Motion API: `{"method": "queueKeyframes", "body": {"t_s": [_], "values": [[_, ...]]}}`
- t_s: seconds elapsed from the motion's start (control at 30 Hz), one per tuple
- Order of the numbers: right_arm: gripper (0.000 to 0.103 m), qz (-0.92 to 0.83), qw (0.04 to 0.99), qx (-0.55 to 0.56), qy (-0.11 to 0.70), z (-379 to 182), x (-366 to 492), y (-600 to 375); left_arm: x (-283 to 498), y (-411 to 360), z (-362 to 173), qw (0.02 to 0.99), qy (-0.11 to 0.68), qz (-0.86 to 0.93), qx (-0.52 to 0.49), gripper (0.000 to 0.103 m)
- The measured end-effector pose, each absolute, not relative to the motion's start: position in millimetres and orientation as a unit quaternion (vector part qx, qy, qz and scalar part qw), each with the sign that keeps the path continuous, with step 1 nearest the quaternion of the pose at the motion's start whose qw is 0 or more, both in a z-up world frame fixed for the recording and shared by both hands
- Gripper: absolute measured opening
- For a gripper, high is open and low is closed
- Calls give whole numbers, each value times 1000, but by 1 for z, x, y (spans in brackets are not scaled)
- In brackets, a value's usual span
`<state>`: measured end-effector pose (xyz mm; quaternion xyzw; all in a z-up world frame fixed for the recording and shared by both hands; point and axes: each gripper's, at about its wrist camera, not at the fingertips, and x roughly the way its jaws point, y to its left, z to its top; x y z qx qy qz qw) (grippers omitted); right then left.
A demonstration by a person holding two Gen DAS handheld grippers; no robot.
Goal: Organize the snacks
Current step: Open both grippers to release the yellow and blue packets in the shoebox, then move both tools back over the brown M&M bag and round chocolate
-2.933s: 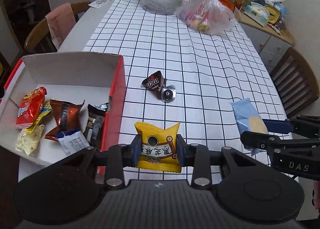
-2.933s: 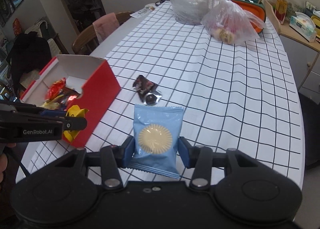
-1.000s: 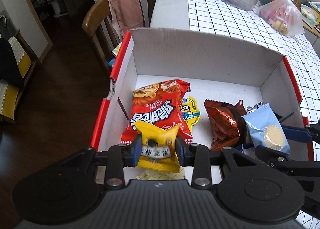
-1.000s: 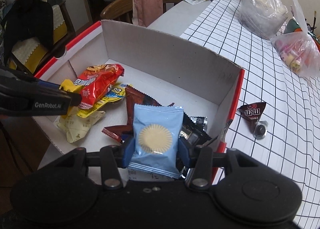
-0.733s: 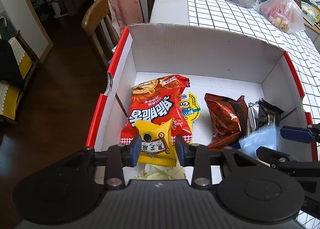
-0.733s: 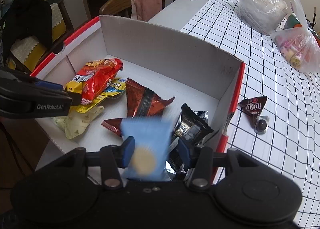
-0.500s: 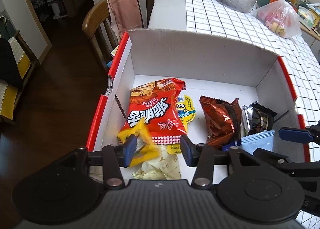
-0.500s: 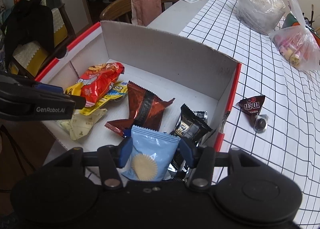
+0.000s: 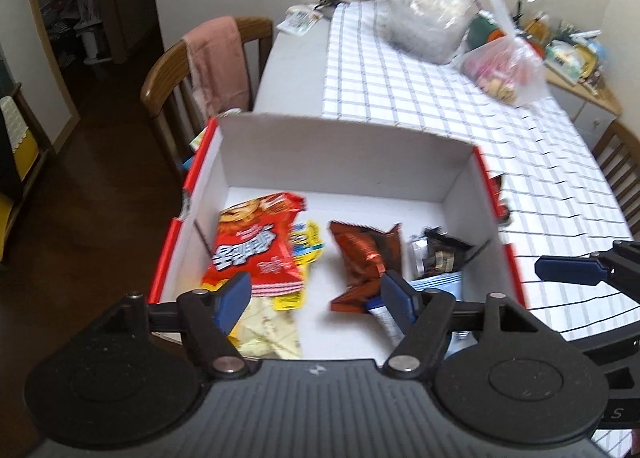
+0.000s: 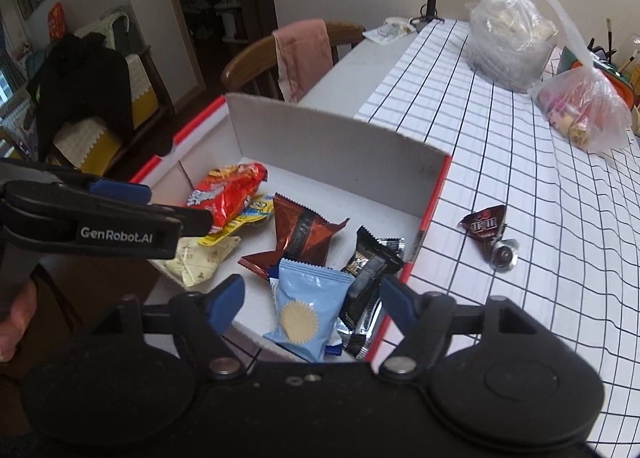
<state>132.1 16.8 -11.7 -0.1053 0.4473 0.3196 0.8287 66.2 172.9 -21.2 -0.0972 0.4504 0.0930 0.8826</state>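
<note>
Checked table [image 10: 520, 162] shows one M&M's bag [image 10: 485, 227] left outside my box [image 10: 332, 138], both grippers' jaws open, empty.

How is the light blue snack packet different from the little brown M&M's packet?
The light blue packet lies inside the red-edged box; the M&M's packet lies outside it on the checked tablecloth. The light blue packet looks larger and rectangular with a pale round cake pictured; the M&M's packet is dark brown and roughly triangular. Both are sealed and lying loose, held by neither gripper.
</note>
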Motion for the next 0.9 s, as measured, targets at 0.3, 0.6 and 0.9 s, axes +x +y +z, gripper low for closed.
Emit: {"method": "queueKeyframes", "body": {"t_s": [0.3, 0.6, 0.9], "values": [[90, 321, 841, -90, 426, 13, 124, -35, 65, 135, 3, 897, 427, 37, -110, 84], [96, 296, 852, -98, 421, 17, 127, -95, 80, 86, 9, 895, 428, -16, -127, 95], [96, 265, 851, -112, 438, -2, 146, -152, 111, 20, 2, 888, 439, -15, -137, 99]]}}
